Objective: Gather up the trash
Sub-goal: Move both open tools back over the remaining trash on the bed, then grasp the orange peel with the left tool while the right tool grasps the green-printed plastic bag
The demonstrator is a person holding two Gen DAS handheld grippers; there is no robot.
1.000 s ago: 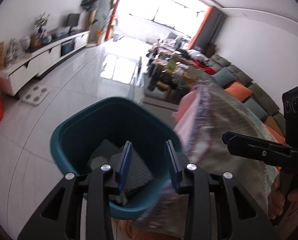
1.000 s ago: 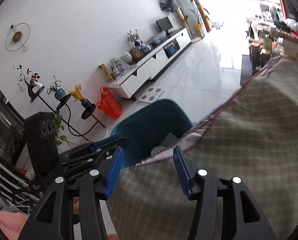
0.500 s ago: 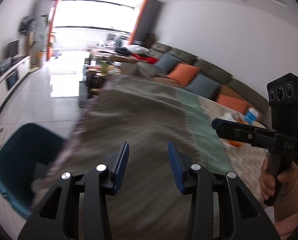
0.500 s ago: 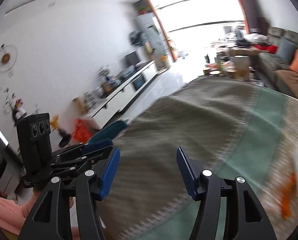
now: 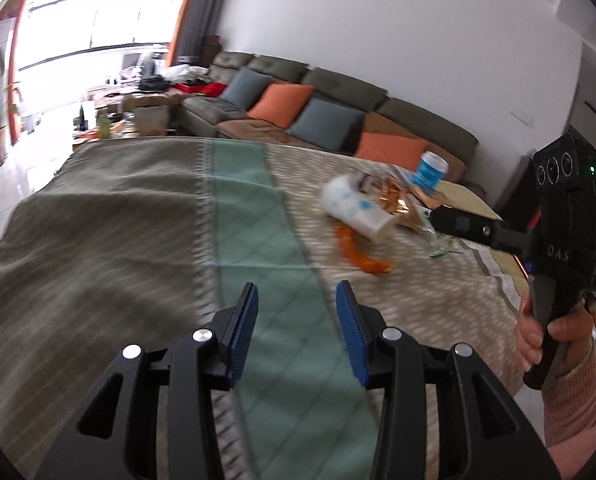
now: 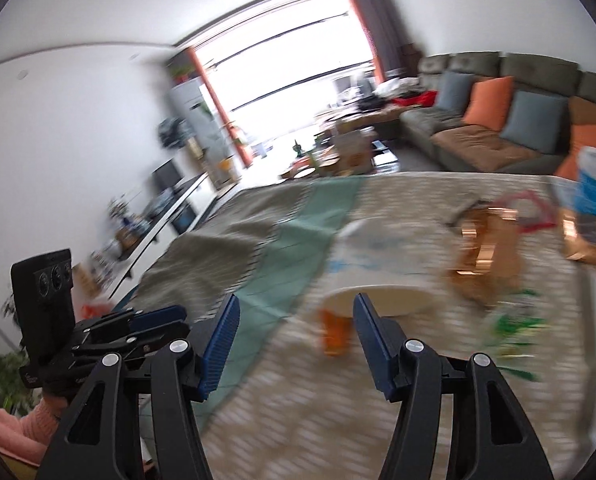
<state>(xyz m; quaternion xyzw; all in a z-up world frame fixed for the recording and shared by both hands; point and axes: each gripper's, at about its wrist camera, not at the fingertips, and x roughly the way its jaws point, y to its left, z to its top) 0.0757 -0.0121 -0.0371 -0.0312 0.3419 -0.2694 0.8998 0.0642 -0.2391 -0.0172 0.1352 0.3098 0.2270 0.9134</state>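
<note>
Trash lies on the far right part of a cloth-covered table (image 5: 138, 240): a tipped white paper cup (image 5: 356, 210), an orange peel strip (image 5: 362, 252), a crumpled copper-coloured wrapper (image 5: 402, 204) and a blue-and-white cup (image 5: 430, 168). My left gripper (image 5: 296, 336) is open and empty over the green stripe of the cloth. My right gripper (image 6: 294, 344) is open and empty, just short of the white cup (image 6: 378, 276) and the orange peel (image 6: 336, 330). It also shows in the left wrist view (image 5: 434, 214), next to the wrapper. The right wrist view is blurred.
A grey-green sofa (image 5: 338, 92) with orange and blue cushions stands behind the table. A cluttered coffee table (image 5: 130, 108) sits by the bright window. A white TV cabinet (image 6: 170, 216) runs along the left wall. A green-printed clear wrapper (image 6: 514, 332) lies at the right.
Both grippers have swung away from the teal bin on the floor to the right, over the table, toward the trash. The bin has left both views. Both stay open and empty.
</note>
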